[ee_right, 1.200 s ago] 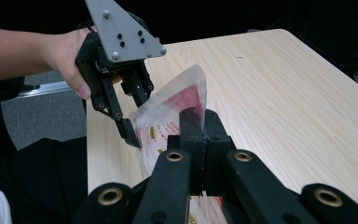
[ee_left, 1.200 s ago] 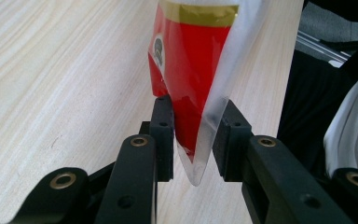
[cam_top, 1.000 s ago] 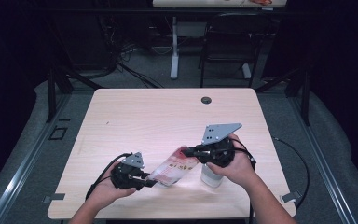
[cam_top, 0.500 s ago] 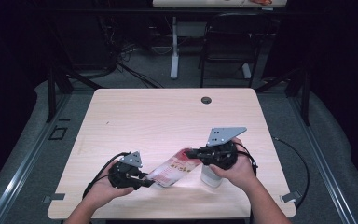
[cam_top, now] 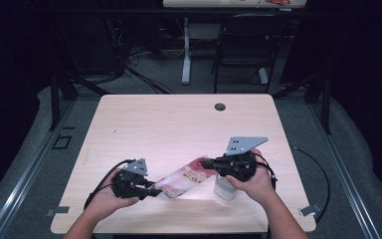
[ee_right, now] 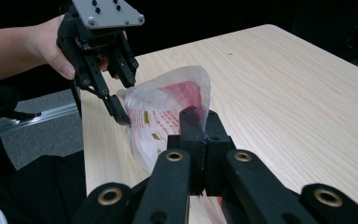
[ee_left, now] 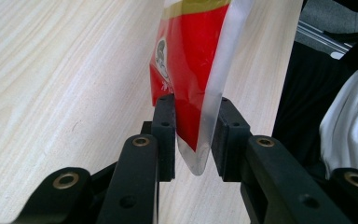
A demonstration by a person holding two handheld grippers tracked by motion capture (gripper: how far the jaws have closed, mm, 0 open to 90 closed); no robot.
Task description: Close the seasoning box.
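Note:
A red and white plastic pouch (cam_top: 184, 177) stretches between my two grippers near the front edge of the wooden table (cam_top: 179, 124). My left gripper (cam_top: 154, 190) grips its lower end. In the left gripper view the pouch (ee_left: 186, 70) stands between the jaws of that gripper (ee_left: 193, 135) and touches both pads. My right gripper (cam_top: 205, 163) is shut on the upper edge. In the right gripper view its jaws (ee_right: 199, 116) pinch the bulging pouch (ee_right: 158, 116), with the left gripper (ee_right: 126, 98) at the far end.
A white cup-like container (cam_top: 224, 189) stands on the table under the right hand. A round cable hole (cam_top: 220, 106) sits near the table's far edge. A chair (cam_top: 238, 45) and desk legs stand on the floor beyond.
Both hands and the pouch have shifted only slightly; the right gripper has edged a little toward the person. The grips look the same.

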